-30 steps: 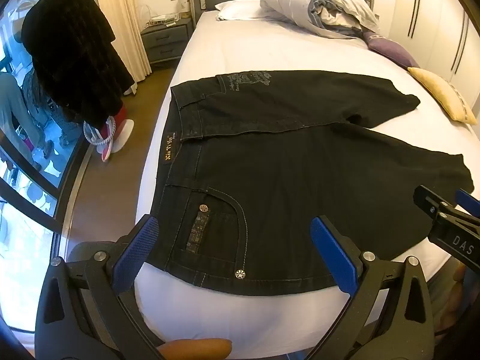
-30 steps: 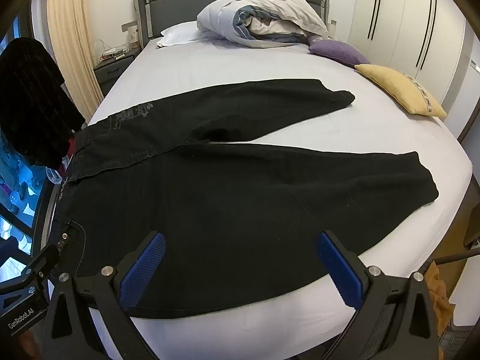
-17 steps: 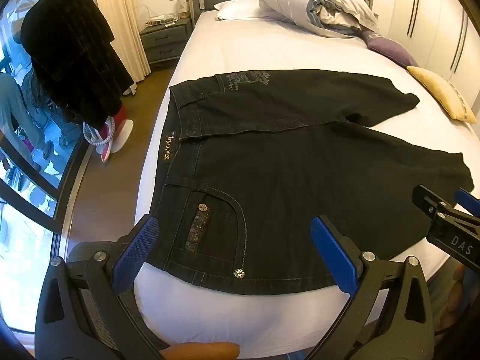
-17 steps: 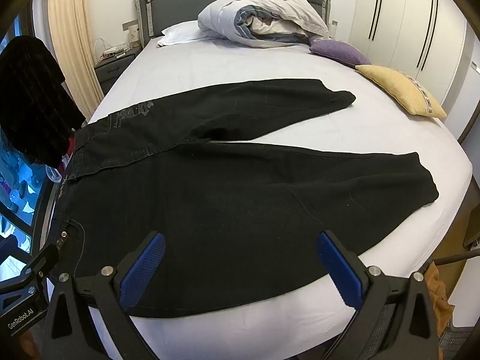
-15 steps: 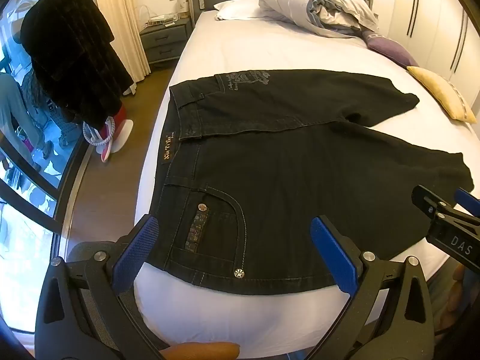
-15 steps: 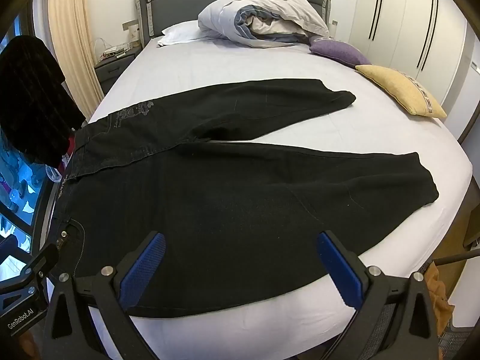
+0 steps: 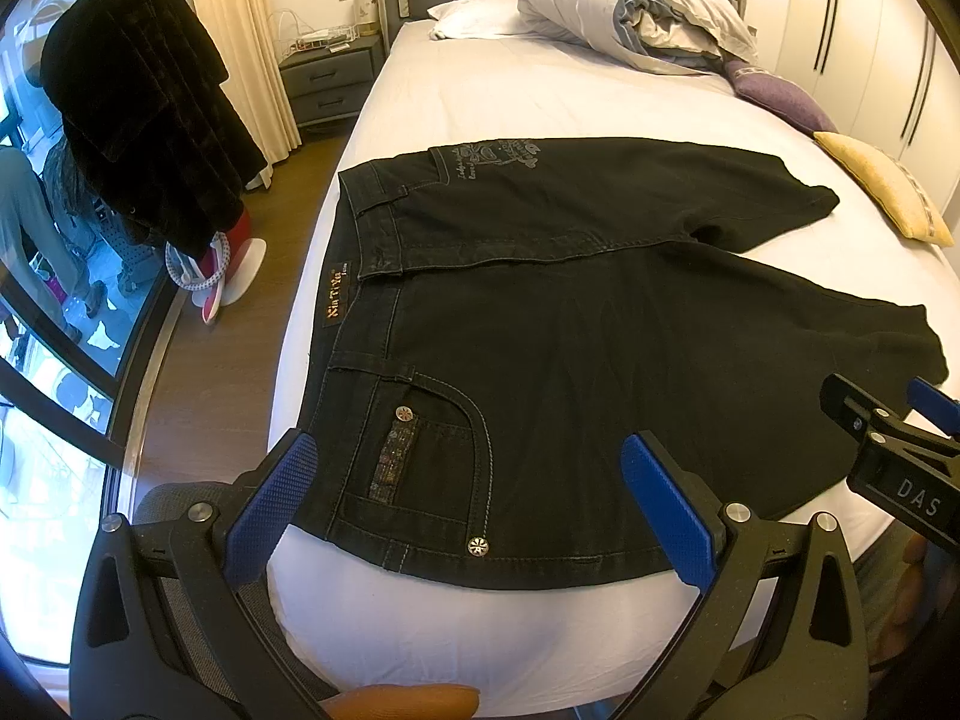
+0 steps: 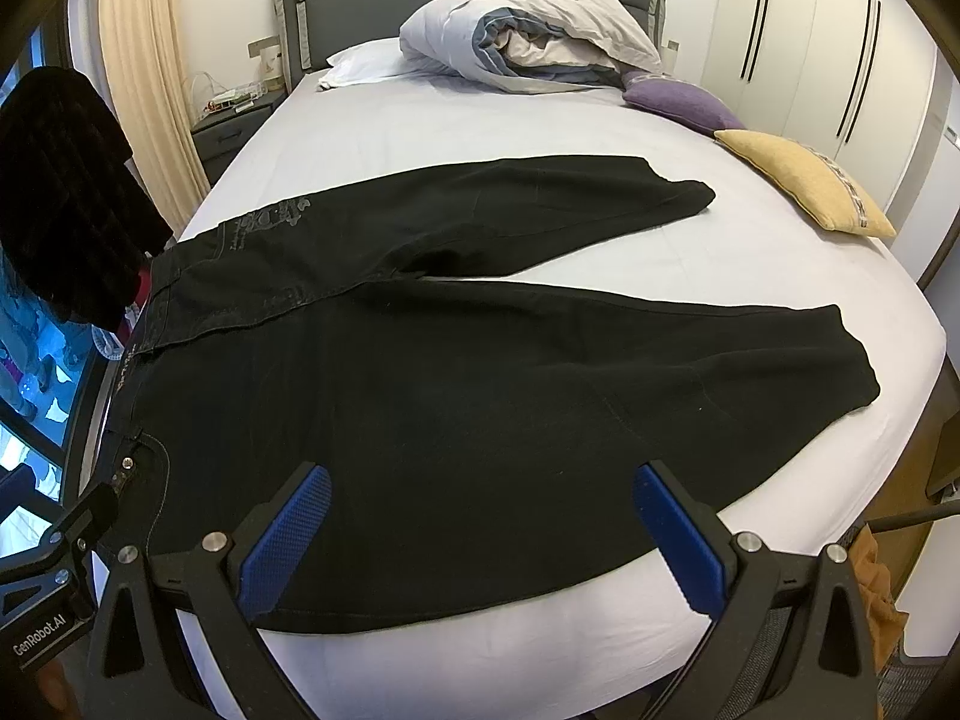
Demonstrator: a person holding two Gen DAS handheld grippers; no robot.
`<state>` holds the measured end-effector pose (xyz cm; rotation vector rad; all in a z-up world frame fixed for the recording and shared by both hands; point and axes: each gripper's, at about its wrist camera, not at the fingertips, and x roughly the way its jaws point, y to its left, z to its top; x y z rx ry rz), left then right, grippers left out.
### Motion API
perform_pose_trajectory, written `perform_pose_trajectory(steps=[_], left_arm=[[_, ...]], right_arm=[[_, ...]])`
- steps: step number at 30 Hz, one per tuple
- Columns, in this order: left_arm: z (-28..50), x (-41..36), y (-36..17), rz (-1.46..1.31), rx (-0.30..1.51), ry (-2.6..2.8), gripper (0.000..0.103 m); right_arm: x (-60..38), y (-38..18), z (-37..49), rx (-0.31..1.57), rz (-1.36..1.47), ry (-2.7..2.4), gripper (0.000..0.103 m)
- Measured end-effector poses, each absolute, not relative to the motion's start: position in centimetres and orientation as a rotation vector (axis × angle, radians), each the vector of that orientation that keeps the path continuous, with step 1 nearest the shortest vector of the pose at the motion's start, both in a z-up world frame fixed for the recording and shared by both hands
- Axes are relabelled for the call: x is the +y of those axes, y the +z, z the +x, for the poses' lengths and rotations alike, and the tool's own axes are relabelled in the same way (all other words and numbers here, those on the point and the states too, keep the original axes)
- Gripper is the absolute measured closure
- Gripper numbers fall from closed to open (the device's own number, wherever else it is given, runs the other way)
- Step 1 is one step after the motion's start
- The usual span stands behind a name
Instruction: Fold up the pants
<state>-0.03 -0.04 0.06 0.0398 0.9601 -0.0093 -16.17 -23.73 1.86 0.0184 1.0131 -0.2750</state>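
We see the black pants [image 7: 600,348] spread flat on the bed [image 7: 540,90]. Our left gripper [image 7: 468,504] hovers spread above their waist pocket, our right gripper [image 8: 480,516] spread above the nearer leg.

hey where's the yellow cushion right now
The yellow cushion lies at the right edge of the bed in the right wrist view, just in front of the purple cushion and beyond the hems of the black pants.
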Motion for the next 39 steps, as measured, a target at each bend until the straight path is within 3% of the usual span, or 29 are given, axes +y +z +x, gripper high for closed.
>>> perform_pose_trajectory(steps=[39], left_arm=[[-0.2,-0.3,-0.4,0.039,0.965,-0.011,0.0]], right_arm=[[-22.9,0.5,-16.3,1.023,0.021,-0.27,0.0]])
